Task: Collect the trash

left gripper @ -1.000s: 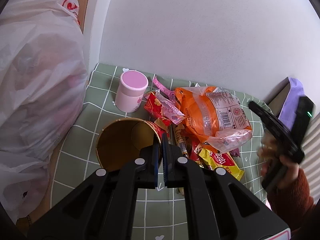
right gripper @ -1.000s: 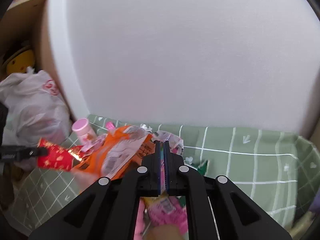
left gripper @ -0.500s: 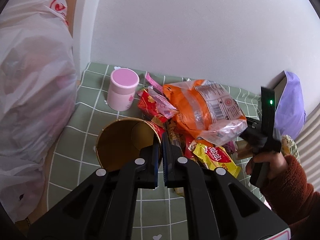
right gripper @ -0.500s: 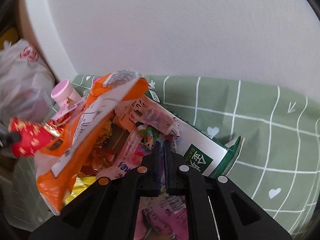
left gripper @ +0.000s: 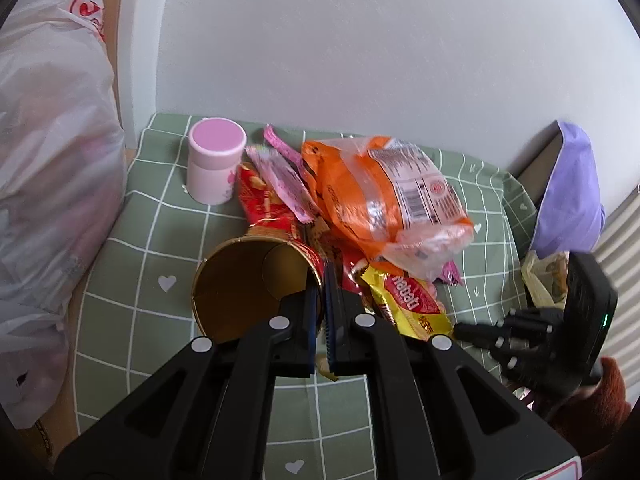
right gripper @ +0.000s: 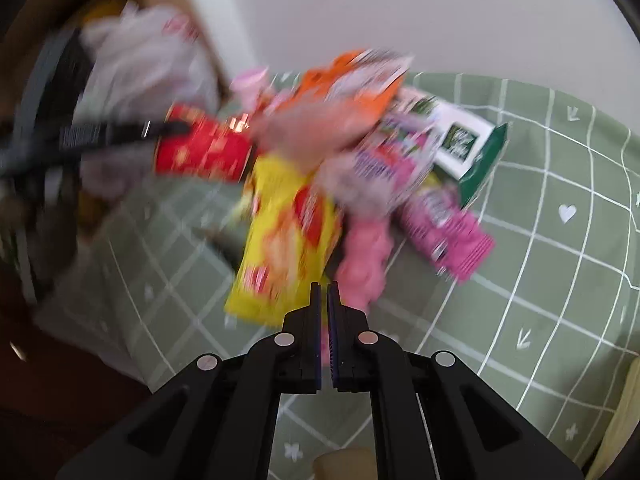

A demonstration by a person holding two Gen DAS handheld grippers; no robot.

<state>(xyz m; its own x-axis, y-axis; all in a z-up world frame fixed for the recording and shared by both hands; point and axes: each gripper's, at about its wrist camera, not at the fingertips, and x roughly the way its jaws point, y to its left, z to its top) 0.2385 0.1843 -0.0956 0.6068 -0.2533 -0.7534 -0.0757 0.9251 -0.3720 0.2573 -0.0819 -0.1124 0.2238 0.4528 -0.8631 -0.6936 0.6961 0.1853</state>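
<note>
- the red cup (left gripper: 256,280) with gold inside lies on its side on the green checked cloth (left gripper: 152,216), its rim clenched in the left gripper (left gripper: 323,280).
- just beside it is the wrapper pile with the orange bag (left gripper: 376,196).
- the right gripper (right gripper: 323,292) is closed on a thin pink thing i cannot name, at the near edge of the yellow wrapper (right gripper: 284,248).

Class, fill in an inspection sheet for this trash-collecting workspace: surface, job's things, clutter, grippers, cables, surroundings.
Surface: green checked cloth.
Job's things: wrapper pile with orange bag and yellow packet; red cup, gold inside, tipped.
Clutter: upright pink jar.
Grippers: left gripper shut on the cup's rim; right gripper shut beside the yellow packet.
Cables: nothing seen.
Surroundings: white plastic bag, white wall, purple cloth.
</note>
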